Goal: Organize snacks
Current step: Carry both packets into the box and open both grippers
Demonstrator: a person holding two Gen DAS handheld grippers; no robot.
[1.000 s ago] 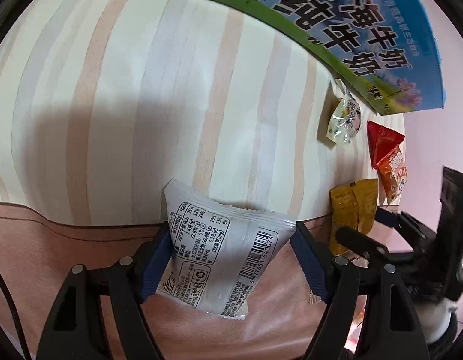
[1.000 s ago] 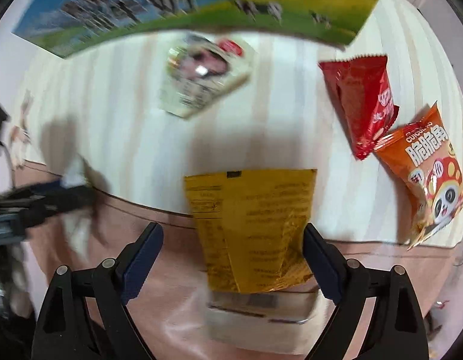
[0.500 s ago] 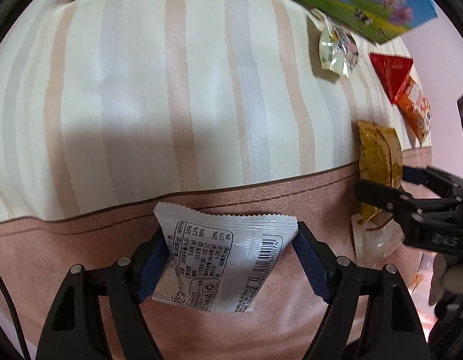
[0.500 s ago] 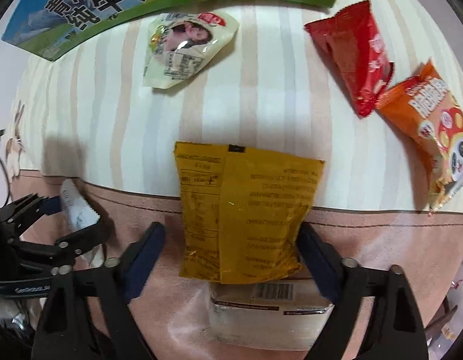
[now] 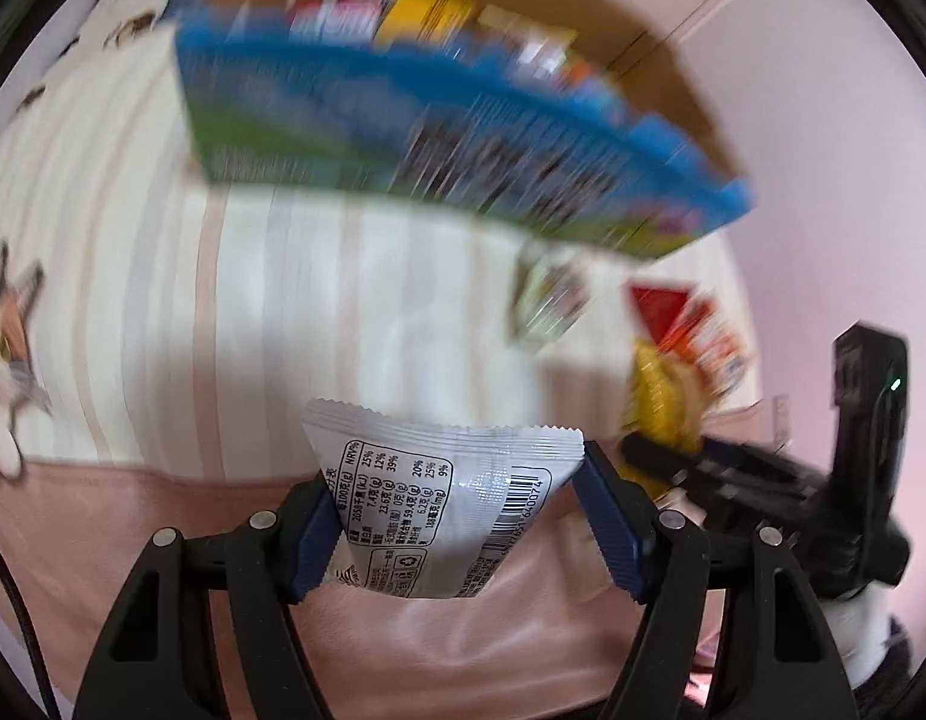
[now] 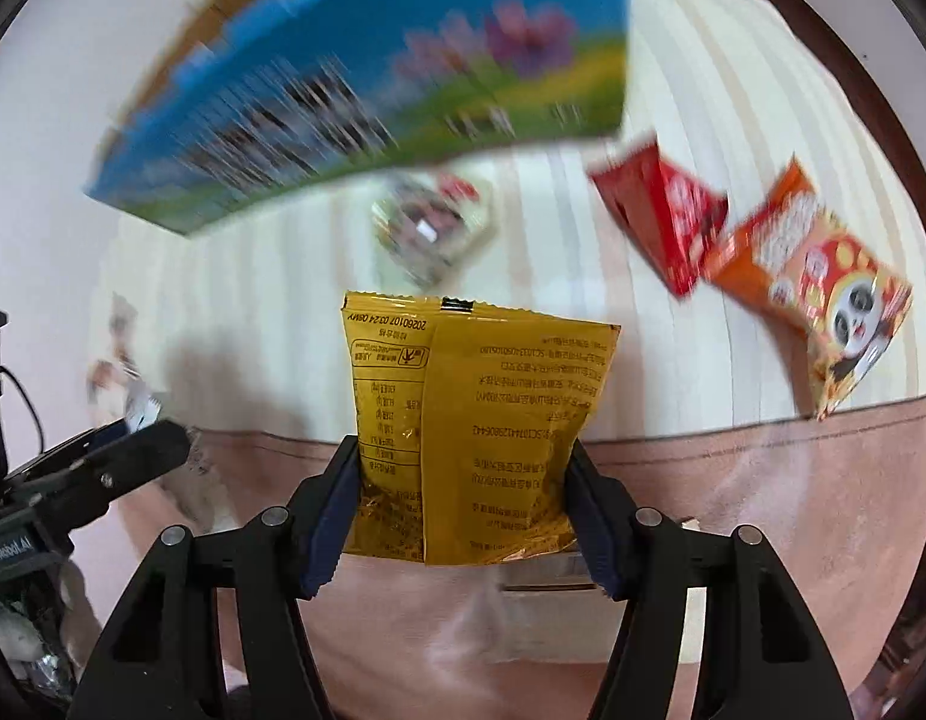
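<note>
A white snack packet (image 5: 402,498) with a barcode hangs between the blue pads of my left gripper (image 5: 456,480), whose jaws are closing on its sides. My right gripper (image 6: 463,456) grips a yellow snack packet (image 6: 493,396), lifted off the cloth, its jaws also still closing. Beyond both stands an open blue-and-green carton (image 5: 463,138) with several snacks inside, blurred by motion. In the left wrist view the right gripper (image 5: 673,456) shows at the right with the yellow packet (image 5: 661,396).
On the striped tablecloth (image 6: 282,300) lie a pale packet (image 6: 432,222), a red packet (image 6: 667,222) and an orange panda packet (image 6: 817,282). A clear packet (image 6: 547,570) lies on the pink border under the yellow one. The cloth's edge is close below.
Both grippers have risen with their packets. The right jaws have narrowed onto the yellow packet and lifted it off the cloth. The carton's open top has come into view.
</note>
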